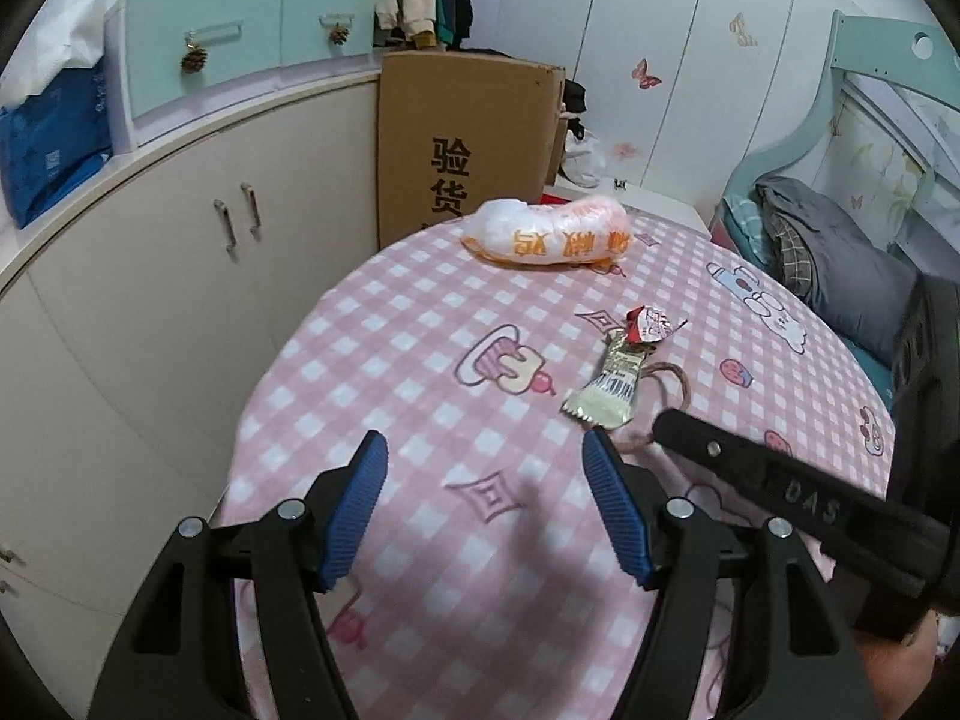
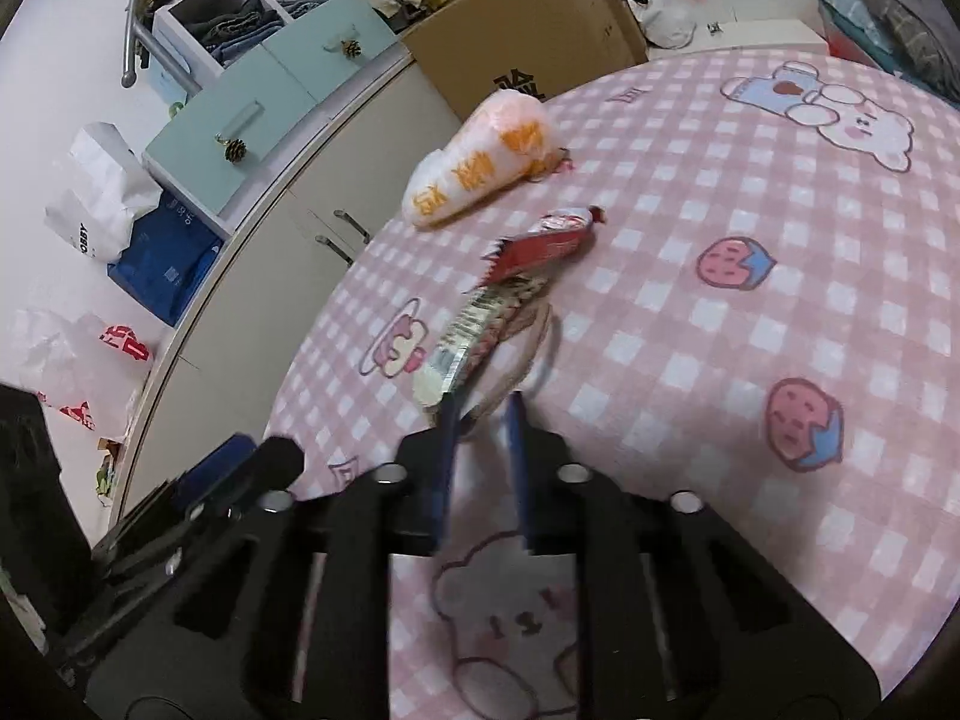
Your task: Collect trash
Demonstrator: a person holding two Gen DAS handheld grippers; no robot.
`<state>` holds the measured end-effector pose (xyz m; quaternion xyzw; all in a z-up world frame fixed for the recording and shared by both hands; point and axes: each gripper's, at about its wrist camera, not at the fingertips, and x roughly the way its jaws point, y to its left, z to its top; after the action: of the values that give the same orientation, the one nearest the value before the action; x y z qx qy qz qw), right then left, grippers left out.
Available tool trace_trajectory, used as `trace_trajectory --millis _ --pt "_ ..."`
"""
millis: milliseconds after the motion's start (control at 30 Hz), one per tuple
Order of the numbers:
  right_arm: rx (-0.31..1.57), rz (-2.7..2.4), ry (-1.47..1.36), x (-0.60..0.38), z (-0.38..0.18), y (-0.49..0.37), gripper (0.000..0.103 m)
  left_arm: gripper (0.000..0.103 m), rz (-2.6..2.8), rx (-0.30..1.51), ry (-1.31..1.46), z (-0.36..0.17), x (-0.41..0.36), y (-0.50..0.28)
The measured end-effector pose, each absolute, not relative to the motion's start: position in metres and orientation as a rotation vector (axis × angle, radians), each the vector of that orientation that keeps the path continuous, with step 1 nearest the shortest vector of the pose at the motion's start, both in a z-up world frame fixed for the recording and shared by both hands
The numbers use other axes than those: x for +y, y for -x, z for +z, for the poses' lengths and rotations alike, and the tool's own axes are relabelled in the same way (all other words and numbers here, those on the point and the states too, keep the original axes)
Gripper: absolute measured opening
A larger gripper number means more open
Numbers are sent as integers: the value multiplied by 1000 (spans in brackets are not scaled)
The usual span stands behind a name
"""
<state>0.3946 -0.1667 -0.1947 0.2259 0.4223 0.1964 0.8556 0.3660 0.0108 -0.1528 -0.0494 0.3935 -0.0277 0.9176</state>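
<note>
On the pink checked tablecloth [image 1: 420, 324] lie a white-and-orange plastic bag [image 1: 549, 233], a red-and-white wrapper [image 1: 651, 324], a pale yellow-green wrapper [image 1: 609, 381] and a brown string loop [image 1: 669, 387]. My left gripper [image 1: 483, 468] is open and empty above the cloth, short of the wrappers. My right gripper [image 2: 483, 414] has its fingers narrowly apart around the string loop [image 2: 519, 336], beside the pale wrapper [image 2: 465, 336]; motion blur hides whether they grip it. The red wrapper [image 2: 540, 243] and the bag [image 2: 480, 159] lie beyond. The right gripper's arm [image 1: 780, 492] shows in the left view.
A cardboard box [image 1: 462, 138] stands behind the table. Cream cabinets [image 1: 180, 276] with mint drawers [image 1: 240, 42] run along the left. A bed with grey bedding [image 1: 840, 252] is at the right. Bags lie on the floor [image 2: 78, 354] at the left.
</note>
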Motion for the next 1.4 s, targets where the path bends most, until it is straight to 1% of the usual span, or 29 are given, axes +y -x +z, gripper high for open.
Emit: trace_trajectory --millis 167,333,433,600,667,700,733,800,867,900,1000,1167,1300,1333,1367,1400 --pt "772 329 -348 -187 -175 -375 6 66 -98 835 99 -159 -7 -386" --pt "671 255 -306 -210 -162 -360 6 66 -145 903 110 -173 -29 -409" --pt "707 295 -345 -213 -170 -368 6 66 -108 900 89 -177 -32 -418" --pt "801 387 -474 -207 -183 -392 7 66 -97 881 174 -174 -13 -417" --pt "821 385 -469 -203 -183 -401 17 66 -100 871 187 -171 -8 -418" --pt "830 387 -472 -201 -184 -405 35 66 -92 867 178 -171 -8 -419" --pt "851 384 -475 -199 -187 -409 56 66 -93 870 173 -172 -9 -419" --pt "867 387 -447 -192 -189 -413 53 66 -110 877 172 -173 -11 -420" --pt "870 369 -405 -187 -190 -412 42 66 -102 881 149 -176 -15 -421" --pt "876 366 -394 -186 -191 -413 23 66 -103 881 136 -177 -17 -422" --pt "888 355 -352 -183 -193 -413 4 67 -118 881 127 -181 -22 -424" --pt "789 289 -275 -185 -178 -399 4 68 -132 886 92 -182 -32 -428" --pt "736 254 -272 -197 -171 -392 4 66 -148 886 86 -182 -36 -429" --pt "733 257 -286 -200 -172 -392 4 63 -153 886 86 -182 -37 -429" --pt "737 260 -290 -201 -173 -393 4 55 -154 886 79 -182 -39 -430" --pt "743 264 -290 -200 -174 -394 4 51 -155 887 66 -182 -42 -430"
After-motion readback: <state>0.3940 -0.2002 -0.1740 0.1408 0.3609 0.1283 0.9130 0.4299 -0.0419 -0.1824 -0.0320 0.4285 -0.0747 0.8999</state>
